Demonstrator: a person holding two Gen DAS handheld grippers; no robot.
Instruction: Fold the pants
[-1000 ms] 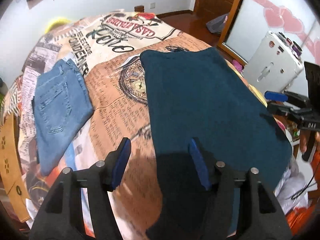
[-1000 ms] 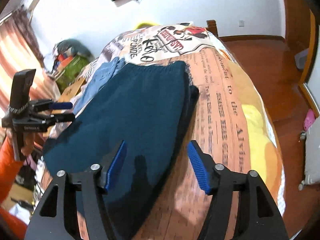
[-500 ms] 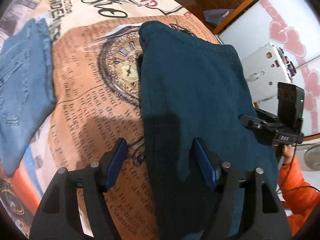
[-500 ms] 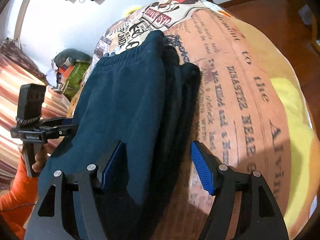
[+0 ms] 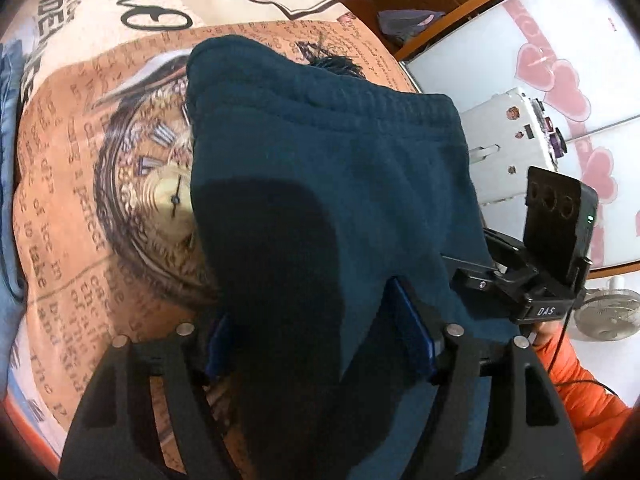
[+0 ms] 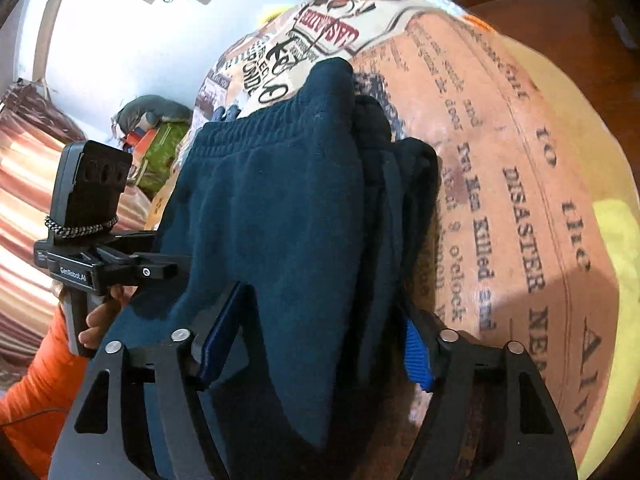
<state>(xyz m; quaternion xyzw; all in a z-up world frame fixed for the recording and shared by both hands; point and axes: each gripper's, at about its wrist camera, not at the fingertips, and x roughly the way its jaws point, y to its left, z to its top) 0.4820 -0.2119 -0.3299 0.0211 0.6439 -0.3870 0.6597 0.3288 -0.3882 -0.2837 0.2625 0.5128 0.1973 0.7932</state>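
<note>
On bedspread (image 5: 100,208): teal pants (image 5: 328,184), both grippers' fingers spread, straddling fabric.

Bare newspaper-print bedspread (image 6: 520,208) open right of the folded dark teal fleece pants (image 6: 288,208), clock-print stretch (image 5: 120,200) open to their left, folded blue denim jeans (image 5: 8,184) bounding far left edge, white appliance (image 5: 508,140) beside the bed's right edge

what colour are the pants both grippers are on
Dark teal-blue pants, plain with a ribbed waistband; clearest in the right wrist view.
</note>
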